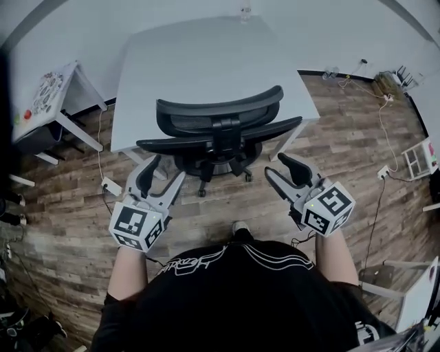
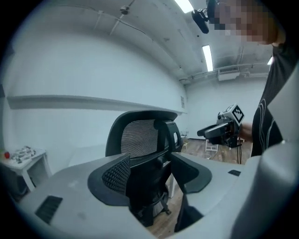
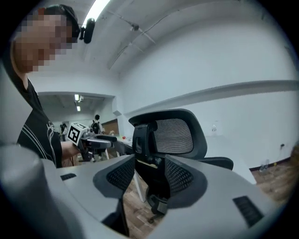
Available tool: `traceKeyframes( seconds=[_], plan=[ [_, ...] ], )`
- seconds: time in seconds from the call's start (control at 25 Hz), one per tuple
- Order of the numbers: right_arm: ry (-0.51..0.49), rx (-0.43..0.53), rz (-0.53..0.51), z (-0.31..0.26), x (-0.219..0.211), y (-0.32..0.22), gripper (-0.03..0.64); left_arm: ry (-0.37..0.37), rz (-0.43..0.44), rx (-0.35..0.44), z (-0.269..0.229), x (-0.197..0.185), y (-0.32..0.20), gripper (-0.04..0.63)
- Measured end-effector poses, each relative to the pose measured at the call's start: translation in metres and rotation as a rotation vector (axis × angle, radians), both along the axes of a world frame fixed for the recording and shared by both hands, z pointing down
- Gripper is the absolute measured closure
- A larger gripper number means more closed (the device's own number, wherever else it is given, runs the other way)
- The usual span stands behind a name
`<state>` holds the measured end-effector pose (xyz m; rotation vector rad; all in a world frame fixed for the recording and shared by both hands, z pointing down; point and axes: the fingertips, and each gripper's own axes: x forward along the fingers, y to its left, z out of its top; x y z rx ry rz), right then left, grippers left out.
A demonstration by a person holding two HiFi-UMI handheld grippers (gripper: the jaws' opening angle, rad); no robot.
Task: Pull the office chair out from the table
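The black mesh office chair [image 1: 220,130] stands at the near edge of the grey table [image 1: 206,55], its back toward me and its wheeled base on the wood floor. My left gripper [image 1: 161,177] hangs short of the chair's left side, open, with nothing between its pads. My right gripper [image 1: 277,167] is short of the chair's right side, also open and empty. In the left gripper view the chair back [image 2: 140,140] shows beyond the spread jaws of the left gripper [image 2: 149,172]. In the right gripper view the headrest [image 3: 174,135] shows beyond the right gripper [image 3: 149,175]. Neither gripper touches the chair.
A small white side table [image 1: 48,96] with clutter stands at the left. A power strip [image 1: 110,185] lies on the floor by the table leg. Cables [image 1: 385,137] and a white rack [image 1: 419,158] are on the right. A bottle [image 1: 244,10] stands at the table's far edge.
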<state>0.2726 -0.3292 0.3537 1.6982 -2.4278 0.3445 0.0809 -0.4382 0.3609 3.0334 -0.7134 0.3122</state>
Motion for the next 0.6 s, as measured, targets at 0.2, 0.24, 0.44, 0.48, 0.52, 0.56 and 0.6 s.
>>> traceKeyframes(
  seconds=[0.2,0.24,0.44,0.48,0.52,0.56,0.6],
  plan=[
    [0.255,-0.038,-0.038,0.011,0.035,-0.025,0.356,-0.249,0.028,0.130,0.023,0.005,-0.019,0.337],
    [0.295,-0.048,-0.053,0.013,0.043,-0.029,0.348,-0.291,0.036,0.151,0.027,0.005,-0.022,0.337],
    [0.584,-0.085,-0.117,0.021,0.089,-0.049,0.342,-0.446,0.053,0.237,0.034,0.002,-0.046,0.337],
    [0.628,-0.096,-0.136,0.024,0.097,-0.053,0.342,-0.482,0.061,0.250,0.035,0.002,-0.050,0.337],
    [0.665,-0.108,-0.159,0.027,0.103,-0.057,0.342,-0.512,0.066,0.258,0.037,0.002,-0.053,0.337],
    [0.699,-0.118,-0.184,0.030,0.107,-0.060,0.342,-0.540,0.068,0.263,0.039,0.001,-0.057,0.337],
    [0.734,-0.126,-0.210,0.035,0.111,-0.063,0.342,-0.570,0.068,0.269,0.043,0.000,-0.061,0.337]
  ],
)
